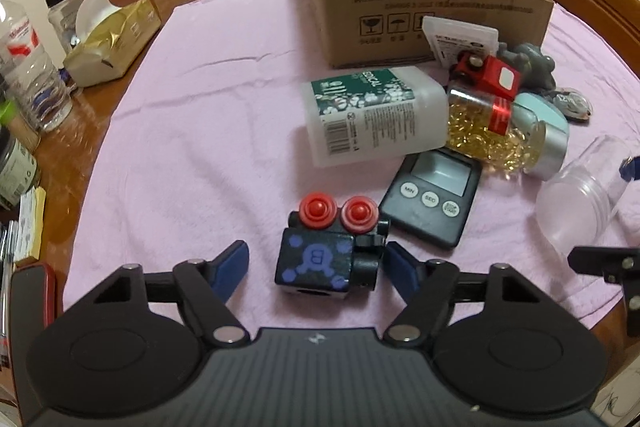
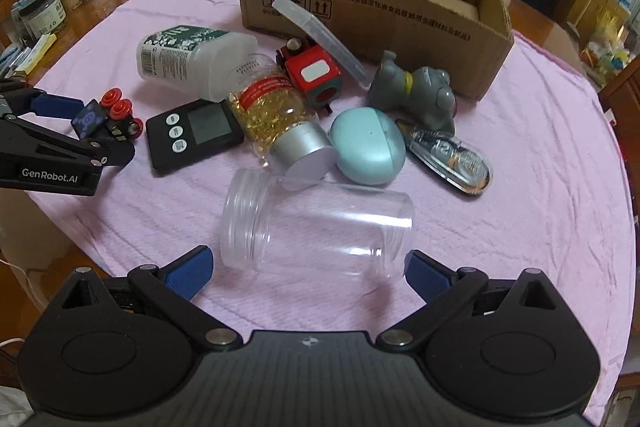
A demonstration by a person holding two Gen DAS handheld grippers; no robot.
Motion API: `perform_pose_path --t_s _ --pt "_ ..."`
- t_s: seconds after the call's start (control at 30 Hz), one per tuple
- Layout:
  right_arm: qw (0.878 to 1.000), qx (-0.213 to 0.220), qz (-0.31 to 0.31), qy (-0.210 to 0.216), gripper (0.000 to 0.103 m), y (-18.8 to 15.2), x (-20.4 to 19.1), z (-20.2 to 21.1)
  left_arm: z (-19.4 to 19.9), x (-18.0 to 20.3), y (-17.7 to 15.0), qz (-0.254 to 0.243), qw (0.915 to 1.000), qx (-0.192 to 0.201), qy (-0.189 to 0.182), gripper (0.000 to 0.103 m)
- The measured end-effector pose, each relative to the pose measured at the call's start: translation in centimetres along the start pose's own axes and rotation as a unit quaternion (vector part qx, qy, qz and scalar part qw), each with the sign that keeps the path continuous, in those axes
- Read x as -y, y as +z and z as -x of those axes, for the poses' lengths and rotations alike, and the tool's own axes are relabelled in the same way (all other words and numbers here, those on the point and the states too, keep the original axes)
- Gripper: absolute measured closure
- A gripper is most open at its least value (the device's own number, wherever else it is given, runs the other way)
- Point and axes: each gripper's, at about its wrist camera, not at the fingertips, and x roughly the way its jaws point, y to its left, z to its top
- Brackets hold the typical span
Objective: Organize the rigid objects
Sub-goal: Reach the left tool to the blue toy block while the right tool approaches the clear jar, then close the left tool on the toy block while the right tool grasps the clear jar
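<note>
Left hand-held gripper [image 1: 316,263] brackets the black wooden toy train with red wheels [image 1: 328,247], right pad touching, left pad apart. Right hand-held gripper [image 2: 308,269] stands wide around the clear plastic jar [image 2: 316,227], both near the open cardboard box [image 2: 360,7].

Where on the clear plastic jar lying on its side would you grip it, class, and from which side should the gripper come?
Grip the clear plastic jar across its smooth round body, coming from above. It lies on its side on the pink cloth, mouth at the left of the right wrist view, so the curved walls are bare. The right gripper already straddles it, jaws open, pads apart from it.
</note>
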Motion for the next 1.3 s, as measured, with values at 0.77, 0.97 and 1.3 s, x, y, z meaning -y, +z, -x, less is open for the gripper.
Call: perform_pose_path --t_s 0.77,0.97,1.3 --pt "1.0 -0.004 -0.014 0.008 0.0 1.2 0.4 -0.6 0.0 -0.5 1.0 -0.071 0.9944 -0.027 -0.073 0.053" --pt "1.0 -0.01 -0.027 0.006 0.0 1.4 0.4 -0.6 -0.2 -0.4 1.3 -0.07 0.9942 -0.027 -0.076 0.053" --pt "0.999 -0.019 -0.039 -0.019 0.003 1.8 0.0 -0.7 -0.2 -0.5 1.3 -0.06 0.9948 -0.031 -0.076 0.053"
